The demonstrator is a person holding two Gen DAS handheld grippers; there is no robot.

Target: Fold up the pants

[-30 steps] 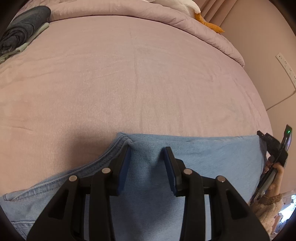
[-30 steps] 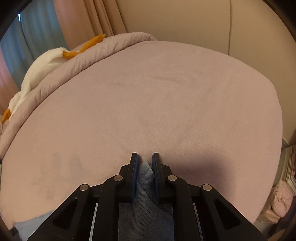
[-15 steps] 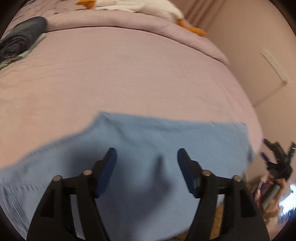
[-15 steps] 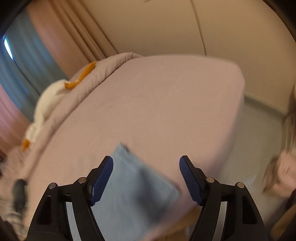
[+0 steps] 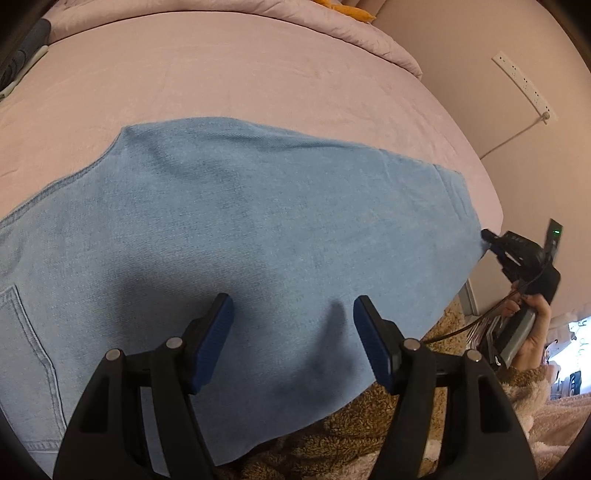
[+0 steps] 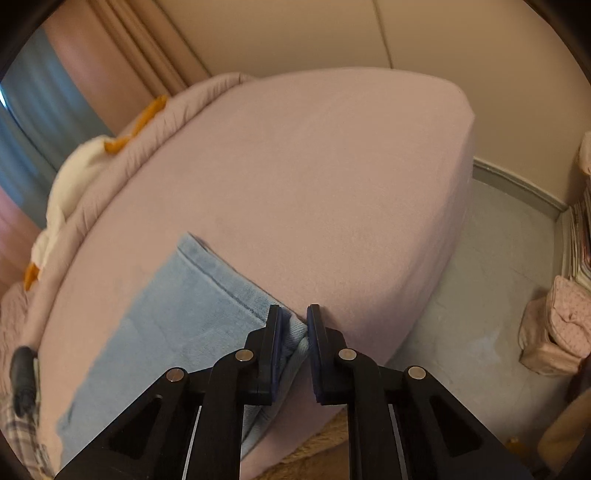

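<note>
Light blue denim pants (image 5: 258, 229) lie flat across the near edge of the pink bed (image 5: 221, 74), with a back pocket at the left. My left gripper (image 5: 291, 321) hovers open just above the denim, nothing between its blue pads. In the left wrist view my right gripper (image 5: 489, 236) touches the pants' right hem corner, with a hand (image 5: 532, 332) holding its grip. In the right wrist view the right gripper (image 6: 294, 325) is closing, and the hem corner of the pants (image 6: 177, 314) is pinched between its pads at the bed's edge.
A rolled pink quilt (image 5: 332, 26) and a white plush toy (image 6: 74, 173) lie at the far side of the bed. Dark clothing (image 5: 26, 55) sits at far left. A shaggy tan rug (image 5: 369, 424) covers the floor below the near edge. Fabric bins (image 6: 554, 325) stand on the pale floor (image 6: 498, 277).
Both grippers let go of the denim they held and drew back toward the bed's near edge. The left stays open; the right opened wide, then closed on the hem corner.
</note>
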